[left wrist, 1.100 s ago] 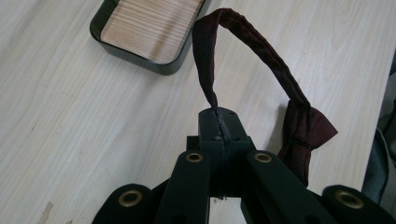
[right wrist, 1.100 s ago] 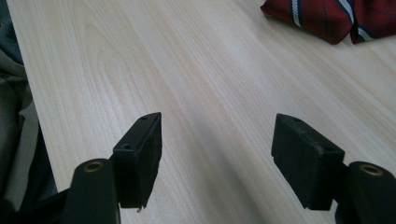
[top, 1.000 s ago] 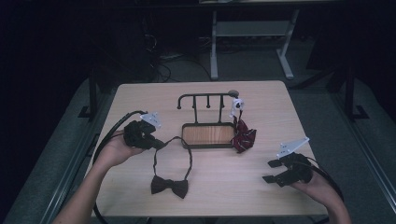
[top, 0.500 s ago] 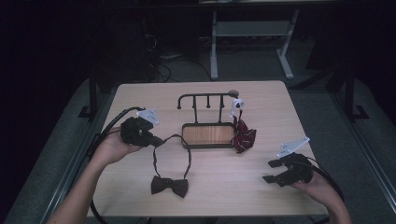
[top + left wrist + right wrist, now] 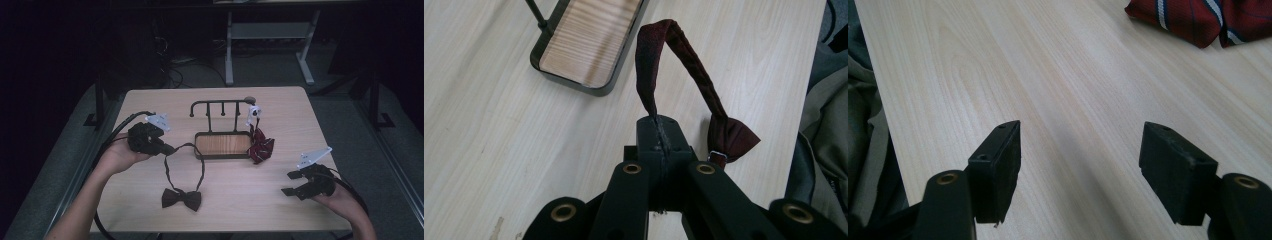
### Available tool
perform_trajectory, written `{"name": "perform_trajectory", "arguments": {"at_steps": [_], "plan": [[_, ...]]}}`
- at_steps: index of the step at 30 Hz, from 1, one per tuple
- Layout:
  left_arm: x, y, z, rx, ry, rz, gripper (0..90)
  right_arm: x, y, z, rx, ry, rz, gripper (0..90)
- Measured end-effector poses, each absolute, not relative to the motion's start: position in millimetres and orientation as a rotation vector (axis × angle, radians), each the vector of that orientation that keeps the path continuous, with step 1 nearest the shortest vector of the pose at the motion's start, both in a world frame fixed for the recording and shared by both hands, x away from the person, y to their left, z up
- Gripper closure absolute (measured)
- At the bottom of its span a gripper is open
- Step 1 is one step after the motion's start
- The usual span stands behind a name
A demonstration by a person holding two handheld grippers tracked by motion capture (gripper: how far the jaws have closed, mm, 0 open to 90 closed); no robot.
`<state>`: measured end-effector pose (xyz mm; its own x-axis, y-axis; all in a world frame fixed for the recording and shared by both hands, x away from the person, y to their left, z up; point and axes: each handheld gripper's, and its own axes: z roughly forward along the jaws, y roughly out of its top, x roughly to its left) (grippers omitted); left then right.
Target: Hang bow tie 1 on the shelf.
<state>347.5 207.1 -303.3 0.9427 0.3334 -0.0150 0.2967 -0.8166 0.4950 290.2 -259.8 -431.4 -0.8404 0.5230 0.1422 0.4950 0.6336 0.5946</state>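
A dark maroon bow tie [image 5: 181, 198] lies near the table's front edge, its neck strap [image 5: 186, 159] looping up to my left gripper [image 5: 166, 148], which is shut on the strap. In the left gripper view the strap [image 5: 659, 75] arcs out of the closed jaws and down to the bow [image 5: 731, 137]. A black rack with pegs [image 5: 220, 107] stands over a wood-floored tray [image 5: 200, 152] mid-table. A red striped bow tie [image 5: 260, 145] hangs from the rack's right end and rests on the table, also seen in the right gripper view [image 5: 1205, 17]. My right gripper [image 5: 292, 183] stands open at the front right, holding nothing.
A white tag [image 5: 254, 112] hangs at the rack's right peg. Light wooden table [image 5: 250, 200] with bare room between the tray and the front edge. Cables trail off the table's left side. A desk frame [image 5: 270, 35] stands behind on the grey floor.
My left gripper has drawn left and slightly back with the strap, stretching the loop out. The right gripper has stayed where it was.
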Motion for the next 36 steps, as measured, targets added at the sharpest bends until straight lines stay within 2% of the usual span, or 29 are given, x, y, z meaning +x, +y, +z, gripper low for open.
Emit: {"name": "perform_trajectory", "arguments": {"at_steps": [36], "plan": [[354, 198, -265, 2.594, 0.412, 0.142, 89.9, 290, -259, -431, 0.879, 2.804, 0.998, 32.4]]}}
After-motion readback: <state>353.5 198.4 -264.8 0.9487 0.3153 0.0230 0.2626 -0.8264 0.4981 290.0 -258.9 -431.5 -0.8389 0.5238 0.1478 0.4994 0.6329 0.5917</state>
